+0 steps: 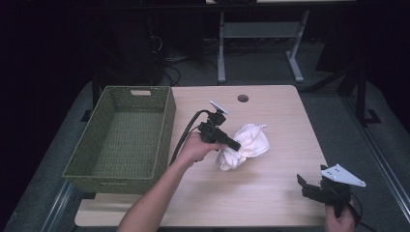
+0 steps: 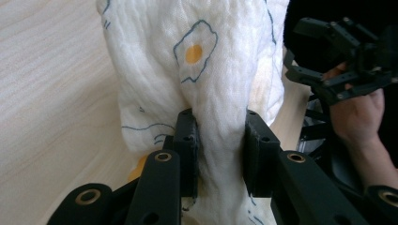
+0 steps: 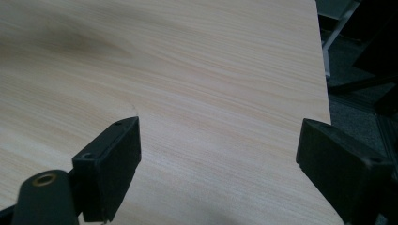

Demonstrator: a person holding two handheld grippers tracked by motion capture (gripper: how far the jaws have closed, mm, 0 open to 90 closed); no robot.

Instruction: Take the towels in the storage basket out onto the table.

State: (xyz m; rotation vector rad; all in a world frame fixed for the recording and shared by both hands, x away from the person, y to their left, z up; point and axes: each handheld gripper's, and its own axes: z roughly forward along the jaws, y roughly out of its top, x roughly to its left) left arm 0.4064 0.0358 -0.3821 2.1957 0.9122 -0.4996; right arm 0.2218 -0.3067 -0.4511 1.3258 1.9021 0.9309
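Note:
A crumpled white cloth [image 1: 245,144] printed with fried eggs lies mid-table, right of the basket. My left gripper [image 1: 234,146] is shut on a bunched fold of it; in the left gripper view both pads [image 2: 187,140] squeeze the cloth [image 2: 206,70] between them. At the table's near right corner my right gripper [image 1: 305,186] is held by a hand, its jaws wide apart. The right gripper view shows that gripper [image 3: 218,154] open over bare wood, with nothing between the pads.
A green woven basket [image 1: 164,126] stands at the table's left side, with nothing inside that I can see. The light wooden table [image 1: 270,193] has a cable hole [image 1: 242,98] near its far edge. Dark floor and desk legs [image 1: 221,48] lie beyond.

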